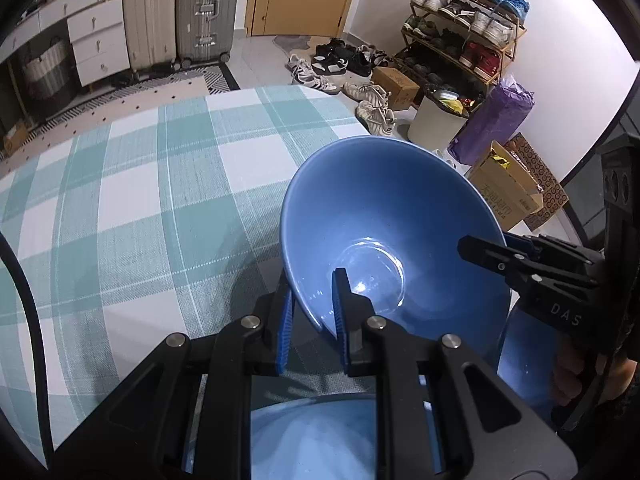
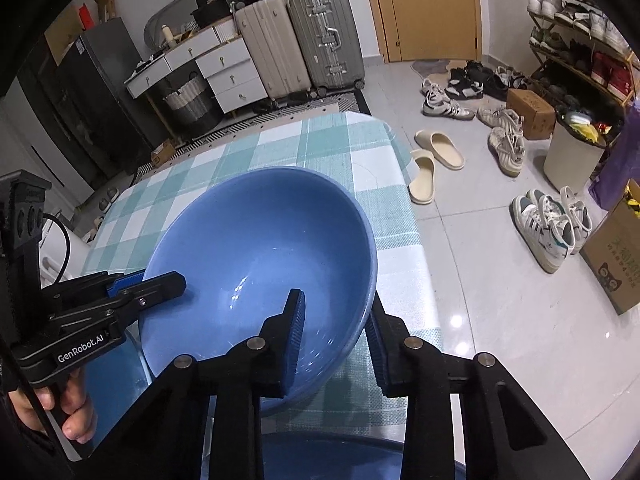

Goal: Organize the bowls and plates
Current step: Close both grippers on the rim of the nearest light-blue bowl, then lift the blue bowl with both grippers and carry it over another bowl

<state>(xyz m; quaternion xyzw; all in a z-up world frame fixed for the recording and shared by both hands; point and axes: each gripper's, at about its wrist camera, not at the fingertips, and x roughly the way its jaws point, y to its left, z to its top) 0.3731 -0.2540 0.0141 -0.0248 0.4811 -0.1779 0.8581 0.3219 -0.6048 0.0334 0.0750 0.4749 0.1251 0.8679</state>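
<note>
Over the teal checked tablecloth (image 1: 120,200), a blue bowl (image 1: 384,224) is held tilted. Left gripper (image 1: 312,312) pinches its near rim; right gripper (image 2: 336,332) straddles the opposite rim, pads clamped on it.

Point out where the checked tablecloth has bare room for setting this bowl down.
The tablecloth lies bare beyond and left of the blue bowl, up to its far edge. It is crowded nearest the cameras: another blue dish sits below the left gripper and right gripper.
</note>
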